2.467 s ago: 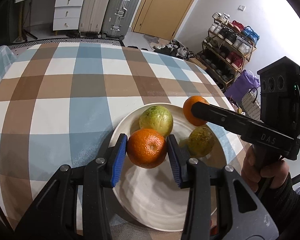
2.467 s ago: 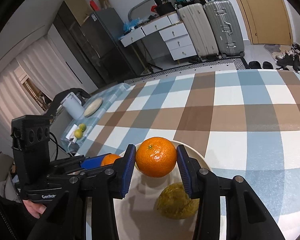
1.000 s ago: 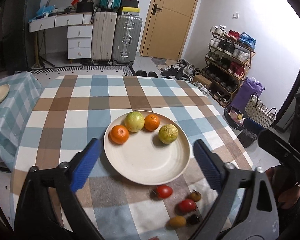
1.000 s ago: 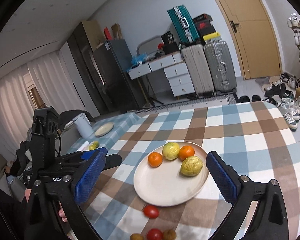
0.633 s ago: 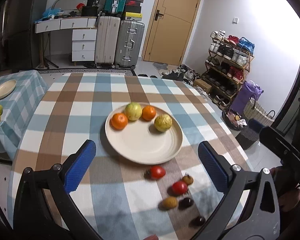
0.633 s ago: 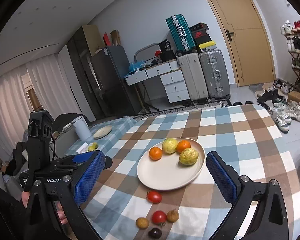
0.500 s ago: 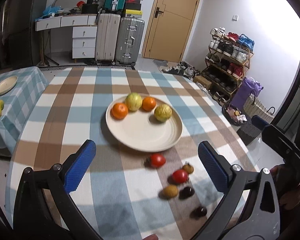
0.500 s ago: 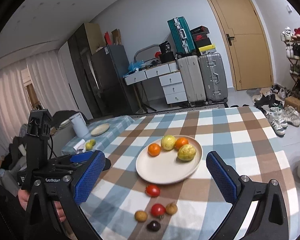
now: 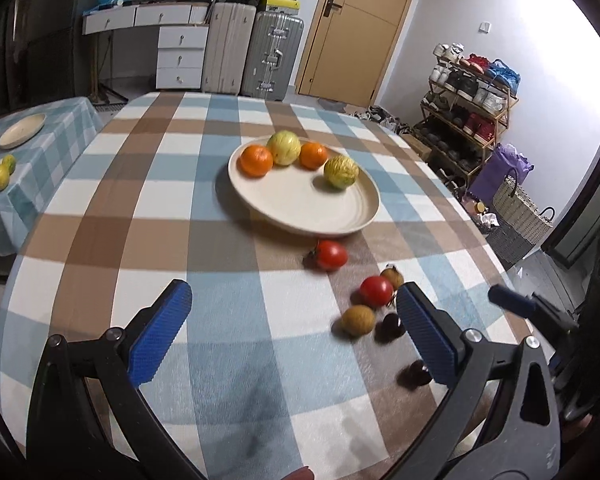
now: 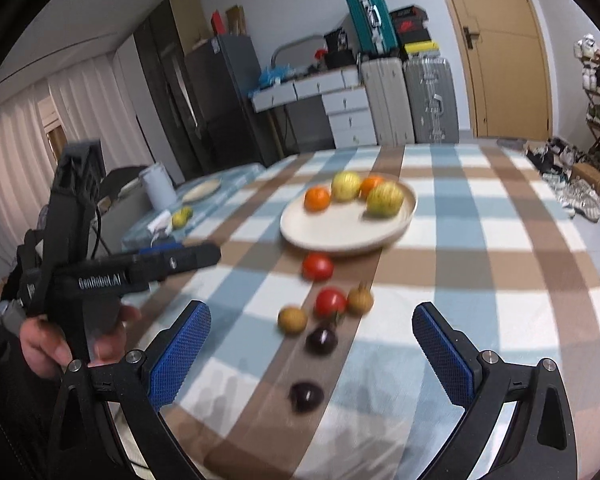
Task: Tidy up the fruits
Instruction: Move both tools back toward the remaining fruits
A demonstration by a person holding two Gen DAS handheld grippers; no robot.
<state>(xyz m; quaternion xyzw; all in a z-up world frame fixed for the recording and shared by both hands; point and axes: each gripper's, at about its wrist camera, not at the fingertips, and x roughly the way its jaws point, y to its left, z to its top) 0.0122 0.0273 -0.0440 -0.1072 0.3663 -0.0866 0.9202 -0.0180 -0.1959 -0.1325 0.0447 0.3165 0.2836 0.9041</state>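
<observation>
A cream plate (image 9: 300, 208) (image 10: 340, 232) on the checked tablecloth holds two oranges (image 9: 255, 160) and two yellow-green fruits (image 9: 341, 172). Near the table's front edge lie two red tomatoes (image 9: 331, 255) (image 10: 318, 266), two small tan fruits (image 9: 358, 320) (image 10: 292, 319) and two dark plums (image 10: 321, 340). My left gripper (image 9: 300, 334) is open and empty, pulled back above the front of the table. My right gripper (image 10: 314, 354) is open and empty, above the small fruits. The left gripper's body also shows in the right wrist view (image 10: 136, 270).
A side table (image 9: 28, 152) at the left carries a small plate and two lemons. Suitcases (image 9: 252, 56) and drawers stand at the back, a shoe rack (image 9: 468, 108) and basket at the right. The tablecloth's near edge is close below both grippers.
Both grippers let go of the oranges on the plate, opened wide and pulled back and up. The small fruits at the front of the table have come into view.
</observation>
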